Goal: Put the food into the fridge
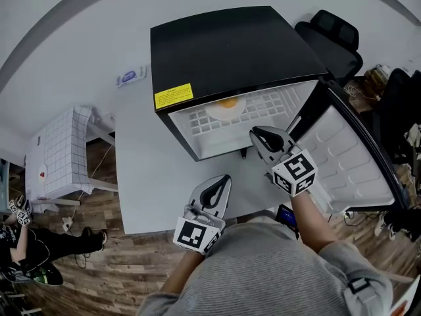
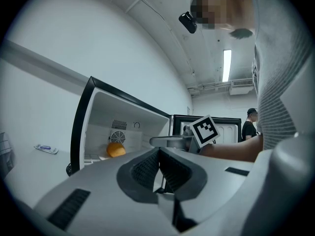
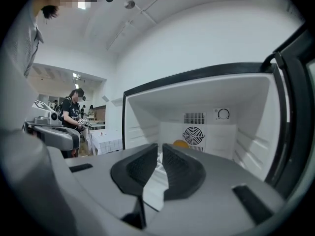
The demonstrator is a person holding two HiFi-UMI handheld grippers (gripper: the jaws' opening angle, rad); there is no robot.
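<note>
the food is a small rounded orange lump, sitting on the white grid shelf inside the open fridge, in front of the back wall's round fan grille. the fridge is a glossy black box with a white ribbed lining, standing on the smooth white desk. my right tool hangs at the fridge mouth, ridged pads nearly together, gripping nothing. my left tool is over the desk, clenched and empty.
</note>
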